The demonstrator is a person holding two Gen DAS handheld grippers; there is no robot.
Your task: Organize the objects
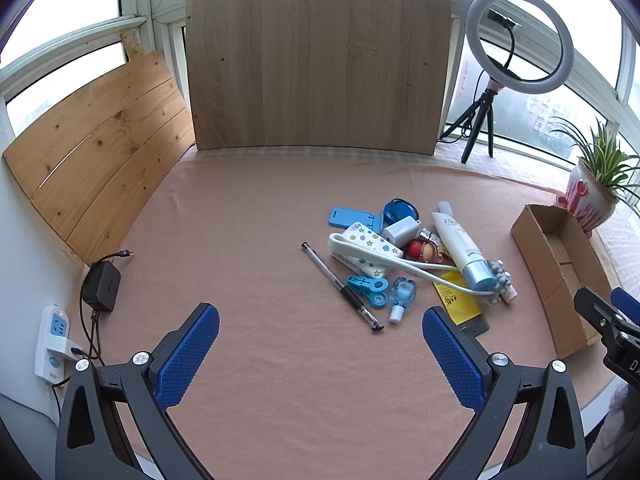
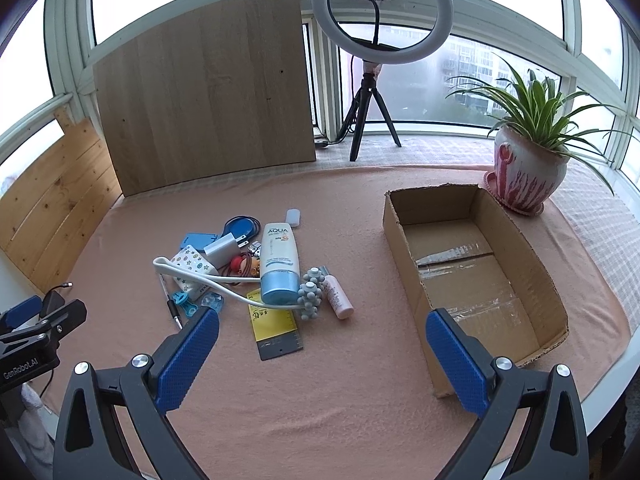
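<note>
A heap of small objects lies on the pink cloth: a white and blue sunscreen tube (image 2: 279, 264), a grey ball massager (image 2: 311, 294), a small pink bottle (image 2: 339, 297), a yellow card (image 2: 273, 324), a black pen (image 1: 340, 285), a blue clip (image 1: 368, 285), a white charger (image 1: 401, 230) and a star-patterned case (image 1: 370, 249). An empty cardboard box (image 2: 472, 280) stands to the right of the heap. My left gripper (image 1: 320, 324) hovers open, short of the heap. My right gripper (image 2: 322, 332) hangs open between heap and box, holding nothing.
A wooden board (image 1: 316, 60) leans against the window at the back, pine planks (image 1: 100, 152) at the left. A ring light on a tripod (image 2: 380, 12) and a potted plant (image 2: 528, 168) stand behind the box. A power strip (image 1: 52, 340) and black adapter (image 1: 102, 286) lie at the left edge.
</note>
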